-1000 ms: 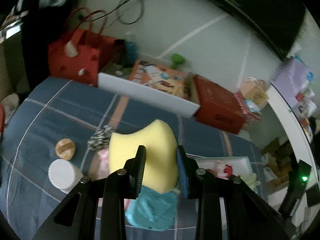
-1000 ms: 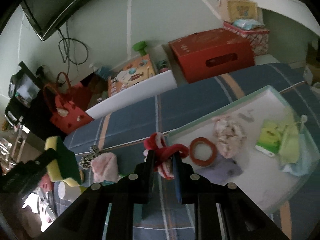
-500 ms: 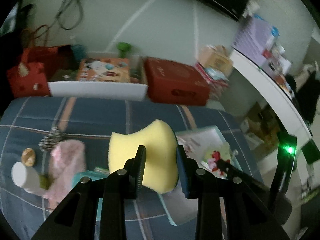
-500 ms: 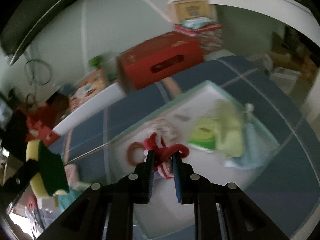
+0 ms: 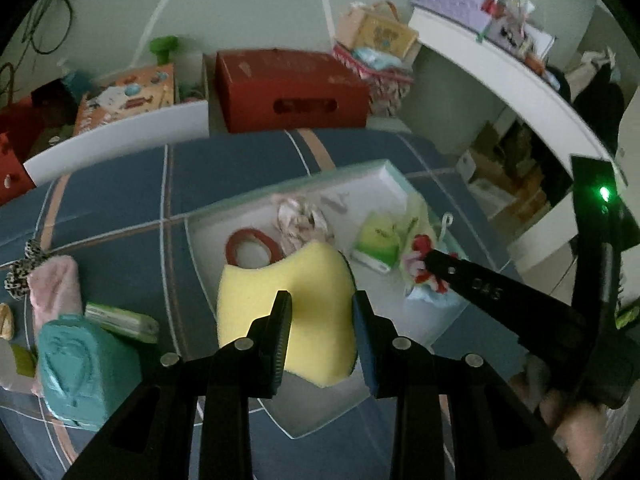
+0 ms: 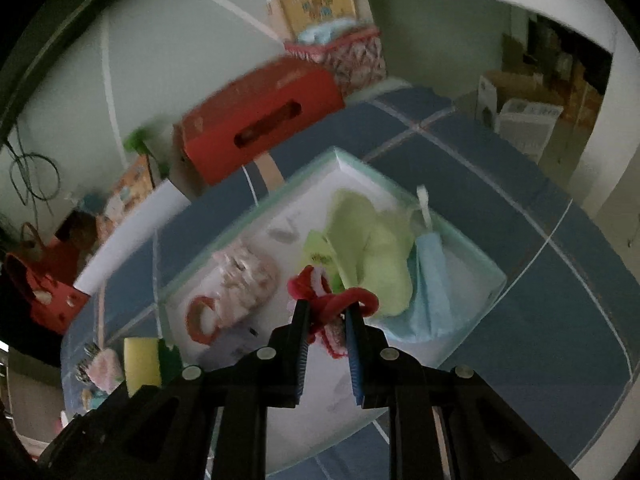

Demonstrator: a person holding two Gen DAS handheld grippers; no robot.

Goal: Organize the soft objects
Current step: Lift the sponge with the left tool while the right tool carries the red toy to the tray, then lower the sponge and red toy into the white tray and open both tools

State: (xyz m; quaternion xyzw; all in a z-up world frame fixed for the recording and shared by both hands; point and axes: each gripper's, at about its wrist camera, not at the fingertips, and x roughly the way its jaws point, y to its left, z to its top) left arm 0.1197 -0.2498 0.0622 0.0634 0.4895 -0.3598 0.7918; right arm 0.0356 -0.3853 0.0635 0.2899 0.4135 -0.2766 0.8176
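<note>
My left gripper [image 5: 320, 304] is shut on a yellow sponge [image 5: 286, 304] with a dark green back, held above the near left part of a shallow white tray [image 5: 376, 172] on the blue checked bed. The sponge also shows in the right wrist view as a yellow sponge [image 6: 140, 360] at lower left. My right gripper [image 6: 326, 314] is shut on a red and white soft toy [image 6: 320, 292] over the tray [image 6: 340, 160]; in the left wrist view the toy [image 5: 420, 256] hangs at the right gripper [image 5: 430, 260]. The tray holds a red ring [image 5: 250, 246], a pink cloth [image 5: 302, 220], green cloths [image 6: 368, 248] and a light blue cloth [image 6: 432, 280].
On the bed left of the tray lie a teal pouch [image 5: 80, 368], a pink fluffy item [image 5: 54, 296], a green packet [image 5: 120, 320] and a leopard scrunchie [image 5: 22, 272]. A red box [image 5: 288, 88], a white board [image 5: 120, 136] and bags stand beyond the bed.
Both grippers have swung to the right, from the loose items on the bed to over the tray. Each keeps its hold, the sponge in the left and the red toy in the right.
</note>
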